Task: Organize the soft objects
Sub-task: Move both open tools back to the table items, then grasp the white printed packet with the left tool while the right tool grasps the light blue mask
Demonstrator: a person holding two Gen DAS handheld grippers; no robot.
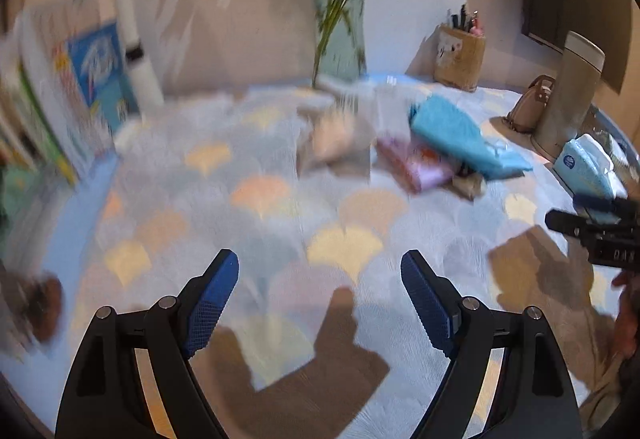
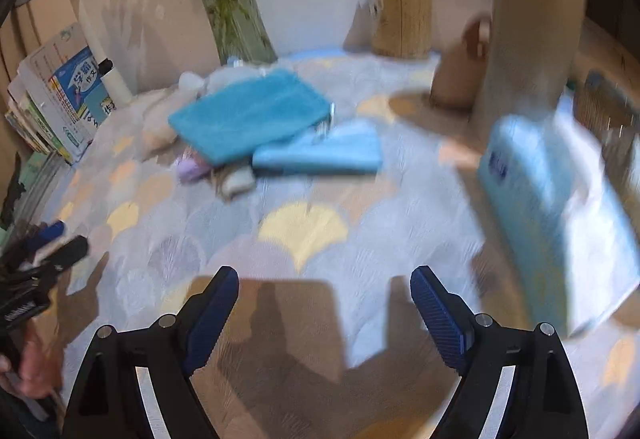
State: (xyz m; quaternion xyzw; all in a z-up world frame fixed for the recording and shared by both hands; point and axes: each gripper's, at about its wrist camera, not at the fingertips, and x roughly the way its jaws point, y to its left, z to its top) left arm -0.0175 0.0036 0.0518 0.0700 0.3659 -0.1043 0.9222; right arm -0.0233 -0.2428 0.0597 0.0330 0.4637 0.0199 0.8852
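Observation:
A pile of soft things lies at the back of the patterned tablecloth (image 2: 304,227). It holds a folded blue towel (image 2: 248,115) (image 1: 460,131), a second blue cloth (image 2: 320,153), a purple item (image 2: 192,167) (image 1: 416,163) and a beige plush toy (image 2: 160,127) (image 1: 336,135). My left gripper (image 1: 320,267) hangs open over bare cloth, well short of the pile. My right gripper (image 2: 324,279) is open too, with nothing between its fingers. Each gripper shows at the edge of the other's view: the right gripper (image 1: 592,231) and the left gripper (image 2: 48,251). Both views are blurred.
A blue tissue pack (image 2: 532,191) (image 1: 588,167) lies at the right. Behind it stand a tall flask (image 2: 532,31) and a small tan handbag (image 2: 460,71). A pen holder (image 2: 402,19) and a glass vase (image 2: 236,19) stand at the back wall. Books (image 2: 60,95) lean at the left.

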